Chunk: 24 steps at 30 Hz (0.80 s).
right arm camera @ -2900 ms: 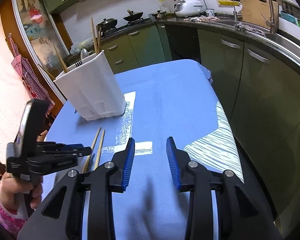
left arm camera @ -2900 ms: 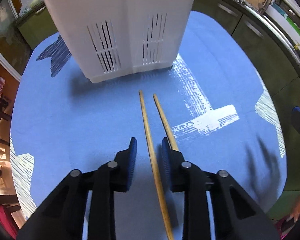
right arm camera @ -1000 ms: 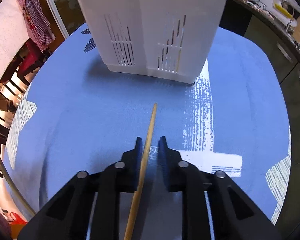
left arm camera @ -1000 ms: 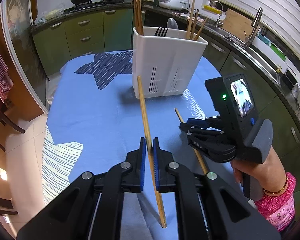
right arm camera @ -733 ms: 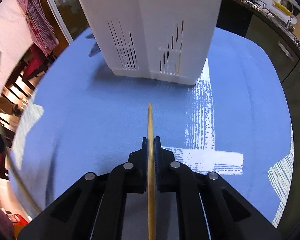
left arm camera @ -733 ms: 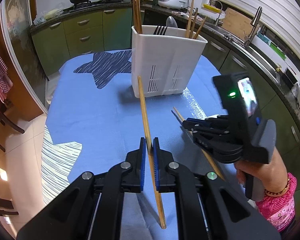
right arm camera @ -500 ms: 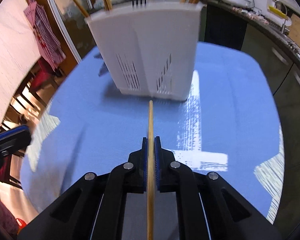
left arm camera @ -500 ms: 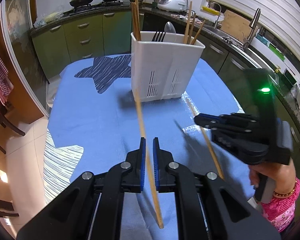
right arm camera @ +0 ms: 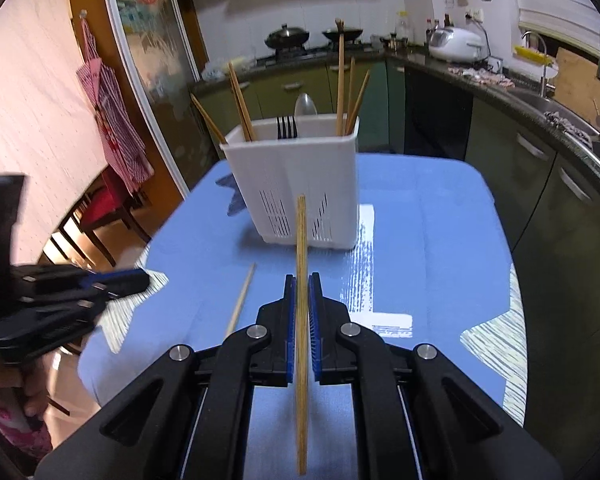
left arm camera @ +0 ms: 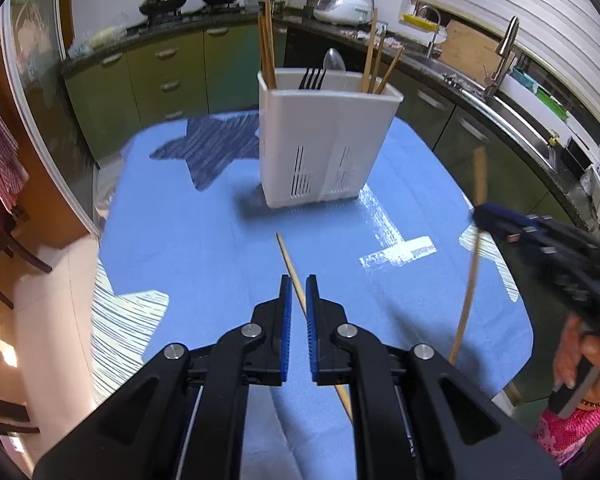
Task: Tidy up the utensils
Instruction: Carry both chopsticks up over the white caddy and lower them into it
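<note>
Held chopstick pinched upright between the right gripper pads, raised before the white utensil holder. Second chopstick flat on the blue tablecloth (glimpsed beneath the near-closed, empty left gripper).

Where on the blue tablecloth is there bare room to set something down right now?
Free: the blue tablecloth right of the white caddy, out to the table edge, and the strip between caddy and left edge. Crowded: the patch in front of the caddy, where both grippers' chopsticks hang.
</note>
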Tool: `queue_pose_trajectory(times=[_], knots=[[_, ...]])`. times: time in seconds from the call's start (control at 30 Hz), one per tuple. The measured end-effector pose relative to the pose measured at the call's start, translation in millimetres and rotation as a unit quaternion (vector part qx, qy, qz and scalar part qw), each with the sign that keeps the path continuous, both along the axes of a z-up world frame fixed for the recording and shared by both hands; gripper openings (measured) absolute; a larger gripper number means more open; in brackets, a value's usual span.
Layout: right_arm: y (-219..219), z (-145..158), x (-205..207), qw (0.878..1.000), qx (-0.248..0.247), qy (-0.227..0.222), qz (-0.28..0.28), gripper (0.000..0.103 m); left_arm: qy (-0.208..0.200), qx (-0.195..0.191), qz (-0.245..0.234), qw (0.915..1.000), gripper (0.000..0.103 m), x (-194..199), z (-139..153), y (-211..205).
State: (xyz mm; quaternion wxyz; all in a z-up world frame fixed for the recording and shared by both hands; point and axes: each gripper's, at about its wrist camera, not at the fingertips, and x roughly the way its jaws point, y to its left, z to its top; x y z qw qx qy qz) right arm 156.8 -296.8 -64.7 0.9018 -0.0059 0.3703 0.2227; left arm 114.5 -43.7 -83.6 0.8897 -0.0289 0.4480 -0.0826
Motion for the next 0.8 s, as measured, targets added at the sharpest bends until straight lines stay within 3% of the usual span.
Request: queue_pose_trajectory(times=[0.33,0.47,0.8], knots=[[-27.7,29.1,-27.8,0.999,0.020,-0.028,-0.004,0.007,0.117,0.013,0.027,0.9927,0.007,69.6,-72.6,-22.4],[-37.6,30.3,-27.2,0.999,0.030,-0.026,-0.005,0.007,0.135,0.013,0.048,0.9896,0.007,88.5,-91.9,-22.8],[-49.3,27.9,-24.9,0.999,0.048,-0.023,-0.010,0.007,0.150,0.040,0.067,0.9857,0.009,104.5,-104.0,-27.3]])
